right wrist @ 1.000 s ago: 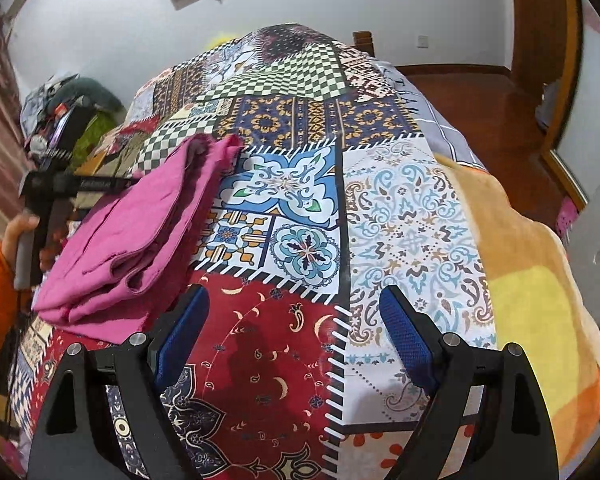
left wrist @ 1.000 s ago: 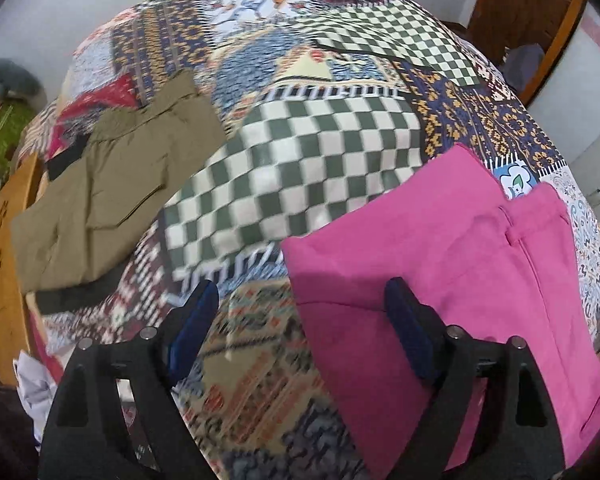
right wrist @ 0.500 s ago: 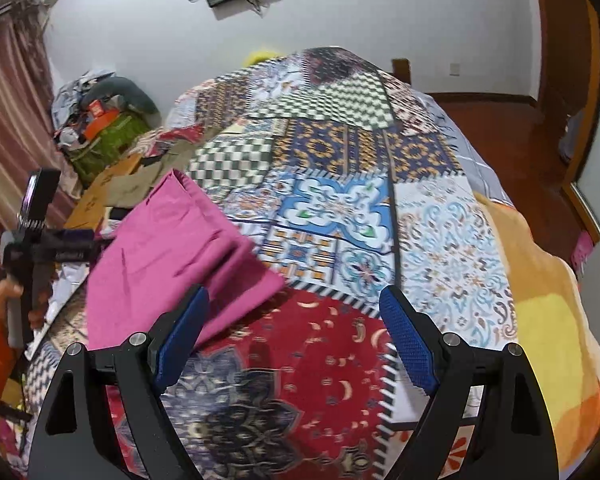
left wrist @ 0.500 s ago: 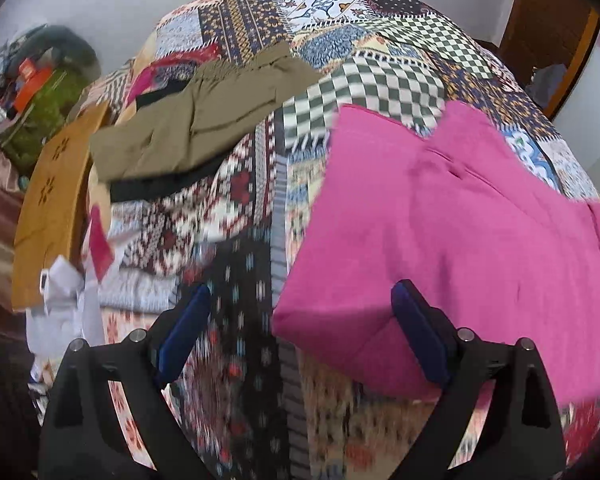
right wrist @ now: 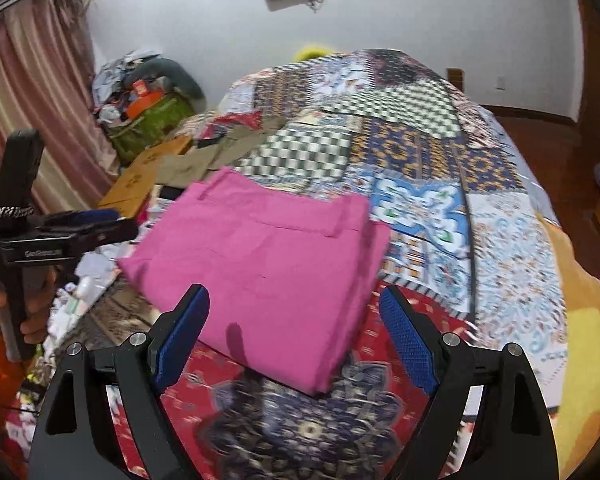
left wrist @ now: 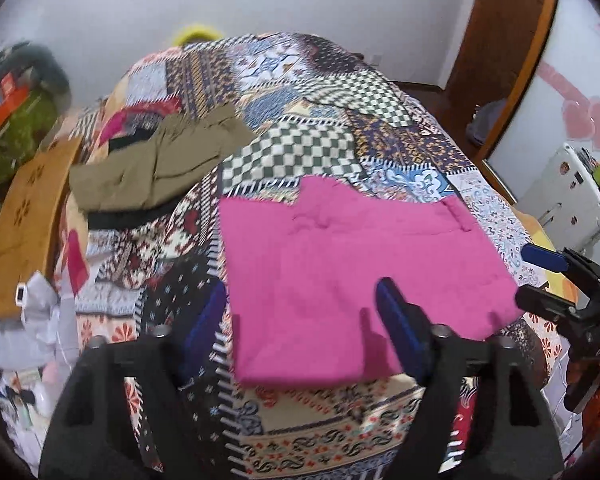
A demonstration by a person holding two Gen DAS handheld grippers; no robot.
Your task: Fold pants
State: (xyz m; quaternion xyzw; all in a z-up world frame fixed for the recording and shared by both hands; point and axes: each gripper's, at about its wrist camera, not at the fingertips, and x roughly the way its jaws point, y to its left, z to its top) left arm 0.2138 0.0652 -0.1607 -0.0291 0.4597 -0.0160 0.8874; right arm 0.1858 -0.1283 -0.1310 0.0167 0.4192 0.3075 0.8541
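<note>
Left wrist view: pink pants (left wrist: 352, 276) lie folded into a flat rectangle on the patchwork bedspread (left wrist: 312, 92), centre of frame. Left gripper (left wrist: 302, 326) at bottom centre, jaws spread wide, holding nothing; its right pad overlaps the pants' lower edge in the picture, contact cannot be told. Olive pants (left wrist: 156, 164) lie folded at upper left, well apart from the pink ones. Right gripper (left wrist: 544, 260) enters at right edge.

Right wrist view: pink pants (right wrist: 268, 264) sit centre, stacked layers visible along the near right edge. Right gripper (right wrist: 296, 340) at bottom centre, jaws wide apart, empty, straddling the near corner. Left gripper (right wrist: 80, 218) at left edge, held in a hand (right wrist: 24, 308).
</note>
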